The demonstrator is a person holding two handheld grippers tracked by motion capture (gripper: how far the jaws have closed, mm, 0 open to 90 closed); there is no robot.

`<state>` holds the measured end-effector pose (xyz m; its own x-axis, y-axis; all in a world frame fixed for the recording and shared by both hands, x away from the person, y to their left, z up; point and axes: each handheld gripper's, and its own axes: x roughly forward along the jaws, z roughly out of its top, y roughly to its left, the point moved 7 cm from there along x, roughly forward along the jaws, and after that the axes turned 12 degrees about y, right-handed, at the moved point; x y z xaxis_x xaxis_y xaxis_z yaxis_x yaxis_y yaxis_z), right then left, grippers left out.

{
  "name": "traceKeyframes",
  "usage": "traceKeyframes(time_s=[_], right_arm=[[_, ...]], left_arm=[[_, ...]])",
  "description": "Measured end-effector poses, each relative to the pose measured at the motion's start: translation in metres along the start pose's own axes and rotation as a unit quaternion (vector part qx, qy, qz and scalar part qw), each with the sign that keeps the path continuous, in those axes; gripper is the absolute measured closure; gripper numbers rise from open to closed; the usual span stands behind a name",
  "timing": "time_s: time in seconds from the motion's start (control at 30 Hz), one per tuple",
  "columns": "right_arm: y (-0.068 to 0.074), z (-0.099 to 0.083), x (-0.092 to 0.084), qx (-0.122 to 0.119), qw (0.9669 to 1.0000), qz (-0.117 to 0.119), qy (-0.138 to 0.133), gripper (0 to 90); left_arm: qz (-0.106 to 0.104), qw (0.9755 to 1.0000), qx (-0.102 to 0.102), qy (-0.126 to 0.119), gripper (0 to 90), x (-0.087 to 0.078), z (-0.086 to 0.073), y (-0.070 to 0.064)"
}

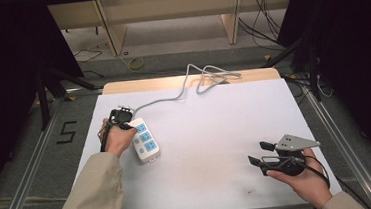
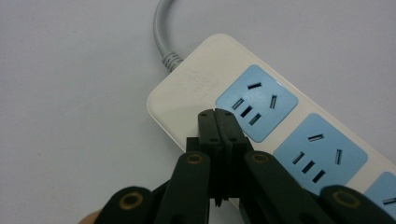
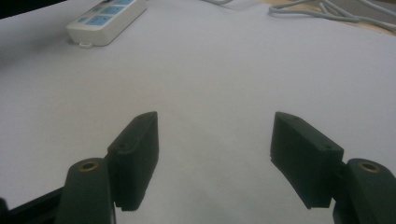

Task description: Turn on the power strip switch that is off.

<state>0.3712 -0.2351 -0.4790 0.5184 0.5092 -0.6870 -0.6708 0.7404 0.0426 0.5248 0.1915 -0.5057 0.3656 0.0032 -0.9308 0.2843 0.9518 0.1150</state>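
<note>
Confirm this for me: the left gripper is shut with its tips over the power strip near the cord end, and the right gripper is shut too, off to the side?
Not quite. The right gripper is open, jaws wide apart over the bare table in the right gripper view. The left gripper is shut above the power strip.

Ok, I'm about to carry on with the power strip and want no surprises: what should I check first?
1. Left gripper jaws shut, tips over the white power strip with blue sockets: ok.
2. Tips pressing the strip: cannot tell.
3. Strip flat on the white table: ok.
4. Grey cable slack, looped at the far edge: ok.
5. Right gripper open, nothing between its jaws, apart from the strip: ok.
</note>
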Motion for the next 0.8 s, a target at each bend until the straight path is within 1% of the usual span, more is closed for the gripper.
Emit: traceKeyframes(time_s=[0.17,0.27,0.4,0.47,0.57,0.6,0.63,0.73,0.8], right_arm=[[0.0,0.0,0.0,0.0,1.0,0.0,-0.001,33.1],[0.0,0.0,0.0,-0.002,1.0,0.0,0.0,33.1],[0.0,0.0,0.0,-0.003,1.0,0.0,0.0,33.1],[0.0,0.0,0.0,-0.003,1.0,0.0,0.0,33.0],[-0.001,0.0,0.0,-0.003,1.0,0.0,0.001,33.0],[-0.001,0.0,0.0,-0.002,1.0,0.0,0.001,33.0],[-0.001,0.0,0.0,-0.003,1.0,0.0,0.001,33.0],[0.0,0.0,0.0,-0.001,1.0,0.0,0.002,33.0],[0.0,0.0,0.0,-0.002,1.0,-0.001,0.0,33.0]], left_arm=[[-0.001,1.0,0.003,-0.007,89.9,-0.001,0.0,0.001],[-0.001,0.9997,-0.001,-0.023,89.8,-0.005,0.002,0.002],[0.0,0.9995,-0.002,-0.032,89.7,-0.008,0.003,0.003],[0.0,0.9989,-0.006,-0.046,89.6,-0.011,0.004,0.006],[0.0,0.9982,-0.008,-0.059,89.4,-0.015,0.005,0.006],[-0.003,0.998,-0.011,-0.063,88.2,-0.016,0.005,0.006],[-0.004,0.9978,-0.009,-0.066,82.7,-0.017,0.005,0.005],[-0.002,0.9973,-0.009,-0.073,82.5,-0.019,0.006,0.005],[-0.005,0.9966,-0.011,-0.082,80.3,-0.022,0.007,0.005]])
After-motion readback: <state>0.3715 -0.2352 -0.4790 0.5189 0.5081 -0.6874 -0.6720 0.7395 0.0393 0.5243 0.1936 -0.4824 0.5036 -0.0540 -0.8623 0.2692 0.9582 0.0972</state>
